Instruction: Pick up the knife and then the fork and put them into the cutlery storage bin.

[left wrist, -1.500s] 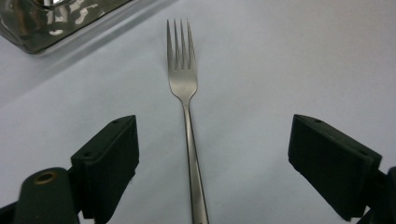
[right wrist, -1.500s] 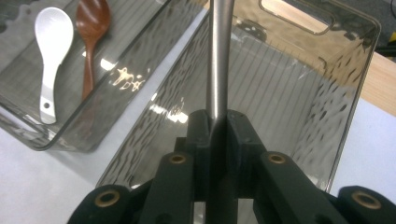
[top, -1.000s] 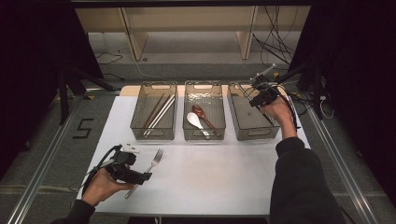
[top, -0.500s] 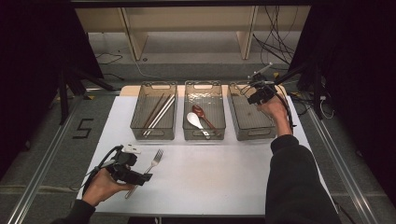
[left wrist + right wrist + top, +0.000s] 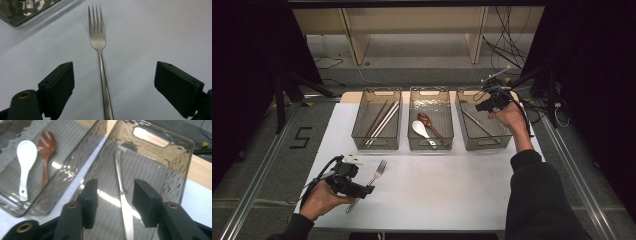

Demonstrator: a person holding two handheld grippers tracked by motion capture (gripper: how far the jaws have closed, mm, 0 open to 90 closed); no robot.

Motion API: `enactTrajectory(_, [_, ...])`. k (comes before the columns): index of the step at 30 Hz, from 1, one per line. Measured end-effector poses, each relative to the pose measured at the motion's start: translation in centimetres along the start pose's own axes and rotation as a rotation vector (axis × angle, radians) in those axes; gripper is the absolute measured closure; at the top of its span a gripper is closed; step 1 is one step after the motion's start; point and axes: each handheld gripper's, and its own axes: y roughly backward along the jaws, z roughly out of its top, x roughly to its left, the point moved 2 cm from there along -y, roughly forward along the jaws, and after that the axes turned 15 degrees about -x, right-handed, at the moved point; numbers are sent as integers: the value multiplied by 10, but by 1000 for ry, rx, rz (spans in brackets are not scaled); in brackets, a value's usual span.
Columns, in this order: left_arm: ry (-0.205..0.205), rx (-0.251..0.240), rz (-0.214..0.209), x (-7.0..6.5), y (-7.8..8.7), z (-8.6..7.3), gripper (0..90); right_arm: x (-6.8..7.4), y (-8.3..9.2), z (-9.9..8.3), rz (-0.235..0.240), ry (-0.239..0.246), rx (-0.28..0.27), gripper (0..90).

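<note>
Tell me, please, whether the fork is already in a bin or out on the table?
Out: the fork lies flat on the white table, between the open left gripper.

The slim, brushed silver metal fork (image 5: 101, 62) has a satin sheen, dull rather than mirror-bright, and lies on the smooth, matt white table top (image 5: 155, 30). At 12 o'clock from it across the table, the smoky, see-through plastic bin on the right (image 5: 160, 165) is glossy, with rippled walls and a finely ribbed floor. In it lies a polished, flat silver metal knife (image 5: 121, 187). At 10 o'clock from the knife, the glossy white ceramic-looking spoon (image 5: 25, 160) lies beside the lacquered reddish-brown wooden spoon (image 5: 46, 147). The black gripper pads (image 5: 61, 82) look like matt plastic.
</note>
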Motion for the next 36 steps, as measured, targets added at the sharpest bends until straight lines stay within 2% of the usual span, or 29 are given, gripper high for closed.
enactTrajectory(5, [1,13,5,3,0,-1,159,14,10,-3,56,6,-9,418])
enactTrajectory(11, [7,37,18,6,-2,-3,160,38,31,-13,130,28,-38,363])
enactTrajectory(19, [-22,143,21,9,-8,-10,233,66,54,-47,214,63,-66,345])
enactTrajectory(23, [-29,185,19,10,-12,-13,299,75,63,-66,245,54,-78,344])
enactTrajectory(29, [-36,219,14,10,-15,-15,361,84,72,-91,282,45,-85,335])
enactTrajectory(33, [-25,255,3,10,-19,-18,401,90,76,-103,304,45,-82,330])
enactTrajectory(36, [-31,272,-2,10,-20,-18,427,97,78,-111,322,44,-84,329])
